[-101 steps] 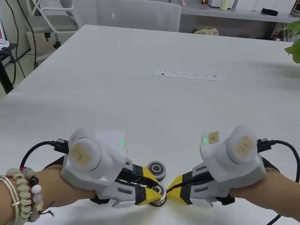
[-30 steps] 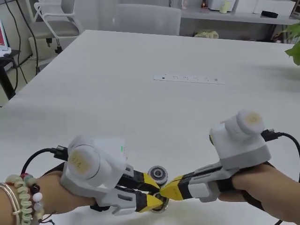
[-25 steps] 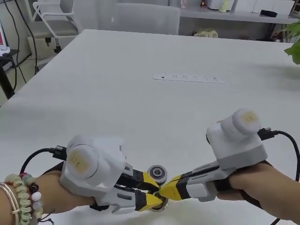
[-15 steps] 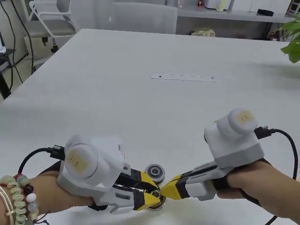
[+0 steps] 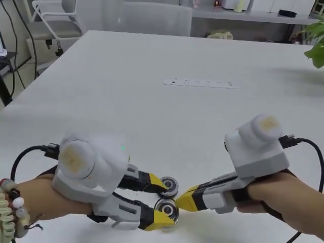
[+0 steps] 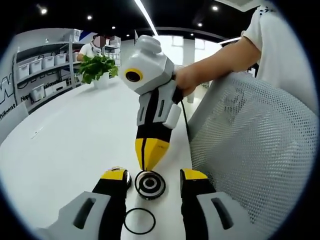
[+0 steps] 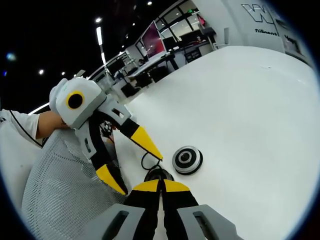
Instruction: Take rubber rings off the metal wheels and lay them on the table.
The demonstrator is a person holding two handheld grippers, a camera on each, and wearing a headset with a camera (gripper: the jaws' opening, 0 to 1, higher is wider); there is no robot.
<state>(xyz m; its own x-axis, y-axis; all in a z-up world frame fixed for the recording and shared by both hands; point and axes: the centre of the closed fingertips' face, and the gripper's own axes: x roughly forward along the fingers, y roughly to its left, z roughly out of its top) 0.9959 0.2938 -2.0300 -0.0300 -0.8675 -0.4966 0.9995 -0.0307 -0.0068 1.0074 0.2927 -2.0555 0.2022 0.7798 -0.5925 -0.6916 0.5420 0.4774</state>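
Note:
Two metal wheels lie near the table's front edge. The nearer wheel (image 5: 166,207) (image 6: 150,184) (image 7: 157,175) sits between the spread jaws of my left gripper (image 5: 160,201) (image 6: 155,175), which is open and not touching it. My right gripper (image 5: 181,203) (image 7: 161,184) is shut, its yellow tip against that wheel's rim; whether it pinches a ring there is unclear. The second wheel (image 5: 169,186) (image 7: 187,159) lies just beyond. A loose black rubber ring (image 6: 139,220) lies flat on the table between the left jaws, closer to the hand.
A white power strip (image 5: 201,82) lies mid-table, far beyond the grippers. A mesh chair back (image 6: 250,150) stands close to the table's front edge. A green plant (image 5: 316,43) stands at the far right and a chair (image 5: 152,17) at the far side.
My left gripper's jaws were close together around the nearer wheel and have spread wide, and the gripper has drawn back a little to the left. The right gripper stays shut at the wheel.

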